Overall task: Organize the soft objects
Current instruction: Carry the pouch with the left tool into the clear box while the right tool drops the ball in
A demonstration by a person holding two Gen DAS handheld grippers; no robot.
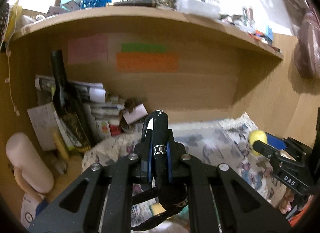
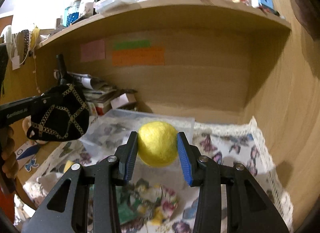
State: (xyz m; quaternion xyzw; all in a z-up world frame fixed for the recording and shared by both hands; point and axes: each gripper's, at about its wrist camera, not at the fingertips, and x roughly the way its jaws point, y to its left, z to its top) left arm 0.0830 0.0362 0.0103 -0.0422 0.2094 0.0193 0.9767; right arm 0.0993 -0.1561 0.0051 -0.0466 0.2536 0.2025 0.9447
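Note:
My left gripper [image 1: 158,131] is shut on a black fabric pouch with gold trim [image 1: 161,159], held above the patterned cloth; the pouch also shows in the right wrist view [image 2: 60,117] at the left. My right gripper [image 2: 158,141] is shut on a yellow felt ball [image 2: 158,143], held in the air above a clear plastic box [image 2: 140,119]. The ball also shows in the left wrist view [image 1: 257,139] at the right, in the right gripper [image 1: 260,143]. A floral soft item [image 2: 156,199] and a yellow sponge [image 2: 69,165] lie on the cloth below.
A butterfly-print cloth [image 2: 230,153] covers the desk inside a wooden alcove. A dark bottle [image 1: 64,100], stacked papers and boxes [image 1: 100,100] stand at the back left. A pink roll [image 1: 28,163] lies at the left. The shelf [image 1: 140,14] above is cluttered.

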